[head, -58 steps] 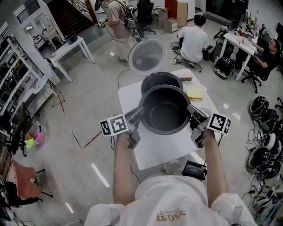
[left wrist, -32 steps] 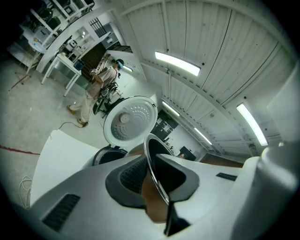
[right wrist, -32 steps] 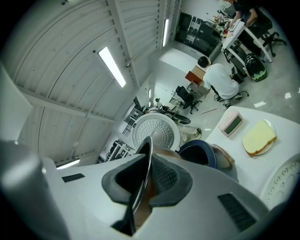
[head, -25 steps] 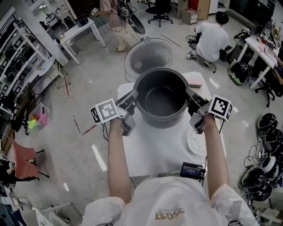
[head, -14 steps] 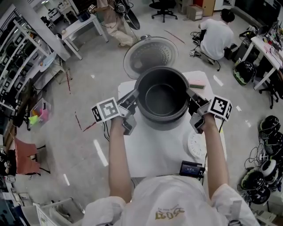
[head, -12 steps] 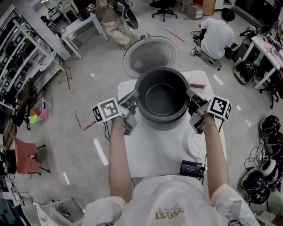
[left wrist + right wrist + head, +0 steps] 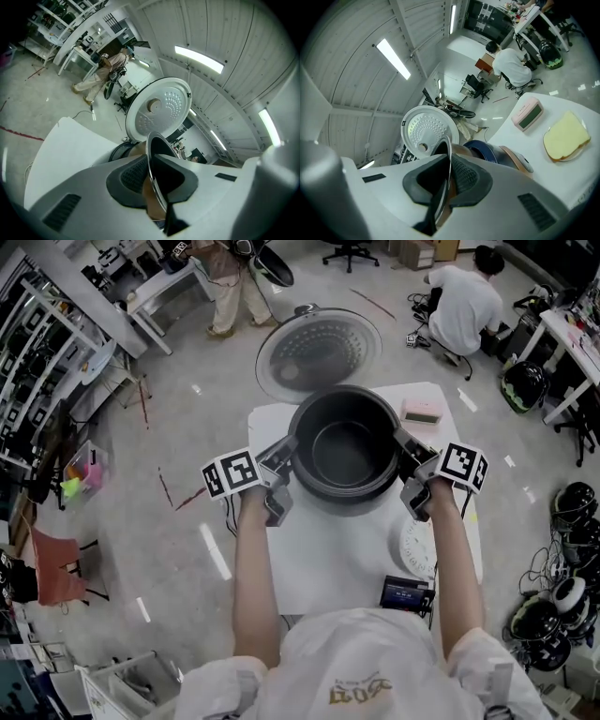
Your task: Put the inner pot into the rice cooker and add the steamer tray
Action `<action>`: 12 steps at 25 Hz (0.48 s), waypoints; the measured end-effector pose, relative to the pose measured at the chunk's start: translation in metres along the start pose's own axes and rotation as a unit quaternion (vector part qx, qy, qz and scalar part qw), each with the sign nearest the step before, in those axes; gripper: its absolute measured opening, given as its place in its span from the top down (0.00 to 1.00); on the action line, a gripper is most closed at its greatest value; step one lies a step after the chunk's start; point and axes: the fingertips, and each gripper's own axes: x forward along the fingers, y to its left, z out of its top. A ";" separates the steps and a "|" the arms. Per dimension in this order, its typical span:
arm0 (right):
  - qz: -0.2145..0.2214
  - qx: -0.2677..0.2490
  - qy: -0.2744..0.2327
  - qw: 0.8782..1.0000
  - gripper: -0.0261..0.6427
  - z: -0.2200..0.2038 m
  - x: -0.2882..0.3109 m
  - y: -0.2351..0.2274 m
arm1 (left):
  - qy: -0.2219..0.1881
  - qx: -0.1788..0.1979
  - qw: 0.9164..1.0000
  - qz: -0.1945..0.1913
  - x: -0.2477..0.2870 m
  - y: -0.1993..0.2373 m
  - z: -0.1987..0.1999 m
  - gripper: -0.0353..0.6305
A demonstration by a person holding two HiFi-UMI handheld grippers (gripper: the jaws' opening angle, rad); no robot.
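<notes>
The dark inner pot point(image 7: 347, 451) hangs by its rim between my two grippers, low in the mouth of the rice cooker point(image 7: 349, 506), whose round perforated lid point(image 7: 319, 351) stands open behind. My left gripper point(image 7: 289, 452) is shut on the pot's left rim point(image 7: 152, 159); its jaws have just been closing with the rim between them. On the opposite side, my right gripper point(image 7: 403, 448) is shut on the right rim point(image 7: 449, 165). The white perforated steamer tray point(image 7: 410, 549) lies on the table beside my right forearm, partly hidden.
The white table point(image 7: 319, 559) also carries a pink clock point(image 7: 422, 412) at the back right, a yellow sponge on a plate point(image 7: 566, 136) and a black device point(image 7: 405, 593) at the front edge. People are on the floor beyond; helmets and cables lie at the right.
Both grippers have come down with the pot between them, so it sits lower over the cooker. The head view has shifted a little.
</notes>
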 end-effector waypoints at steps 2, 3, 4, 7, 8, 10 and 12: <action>-0.006 -0.001 0.003 1.000 0.93 0.000 0.004 -0.004 | 0.006 -0.003 1.000 0.006 0.004 0.006 -0.002 0.87; -0.009 -0.002 0.004 1.000 0.93 0.000 0.006 -0.007 | 0.009 -0.005 1.000 0.008 0.005 0.009 -0.003 0.87; -0.013 -0.004 0.005 1.000 0.93 0.000 0.007 -0.009 | 0.011 -0.006 1.000 0.010 0.006 0.011 -0.005 0.87; -0.032 -0.020 0.013 0.999 0.93 -0.003 0.011 -0.017 | 0.022 -0.005 0.999 0.025 0.010 0.019 -0.010 0.86; -0.040 -0.027 0.016 0.999 0.92 -0.005 0.012 -0.020 | 0.026 -0.003 0.999 0.030 0.011 0.022 -0.011 0.86; -0.053 -0.037 0.023 0.998 0.92 -0.008 0.015 -0.024 | 0.032 -0.002 0.999 0.037 0.012 0.027 -0.012 0.86; -0.062 -0.042 0.029 0.997 0.92 -0.011 0.019 -0.027 | 0.035 -0.005 0.999 0.040 0.012 0.031 -0.013 0.86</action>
